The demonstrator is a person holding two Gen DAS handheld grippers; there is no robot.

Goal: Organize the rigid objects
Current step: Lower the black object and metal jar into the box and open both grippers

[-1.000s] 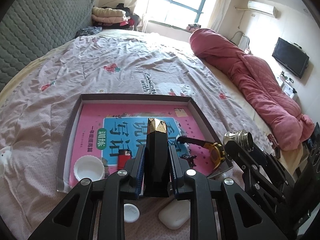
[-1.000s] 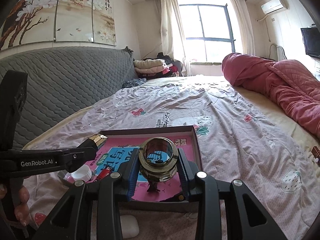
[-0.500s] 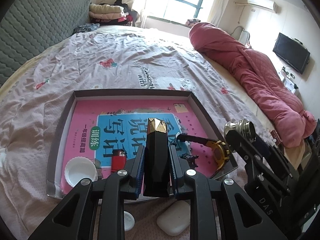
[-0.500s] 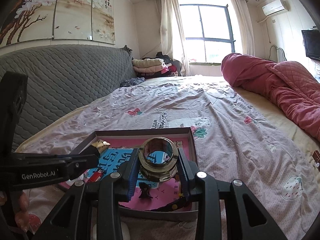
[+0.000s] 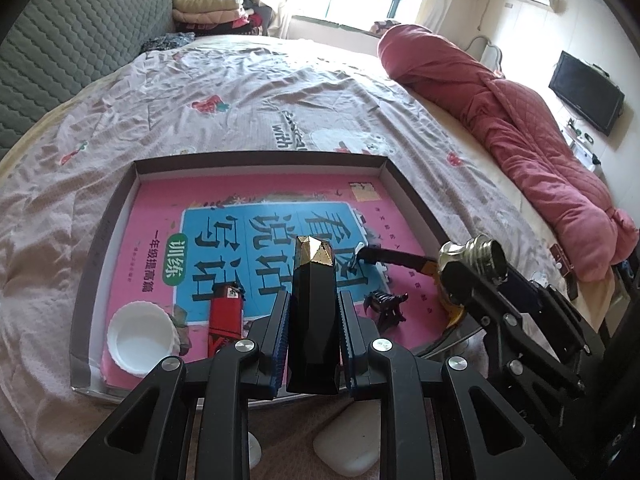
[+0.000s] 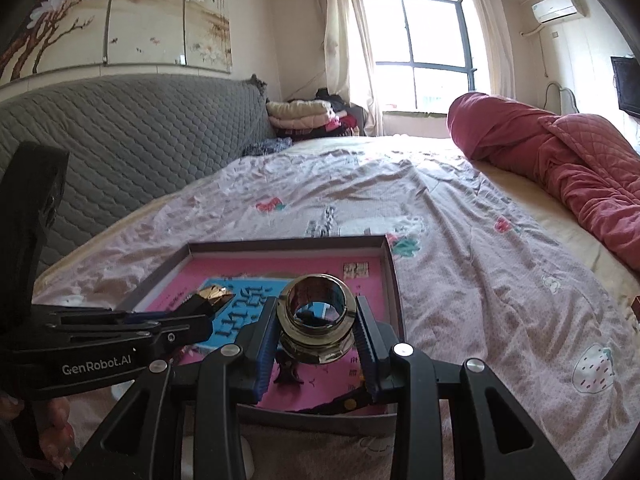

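Left gripper point(image 5: 313, 334) is clamped on a black faceted stick with a gold tip point(image 5: 313, 308), held over the near edge of the shallow grey cardboard tray point(image 5: 416, 200). Right gripper point(image 6: 317, 330) squeezes a brass threaded pipe fitting point(image 6: 316, 316) above the tray's right side. Inside, on a pink and blue workbook point(image 5: 256, 216), sit a white ribbed cap point(image 5: 140, 334), red lighter point(image 5: 225, 312) and small black figurine point(image 5: 386, 306). Tray rests on the pinkish floral bedsheet point(image 5: 240, 92).
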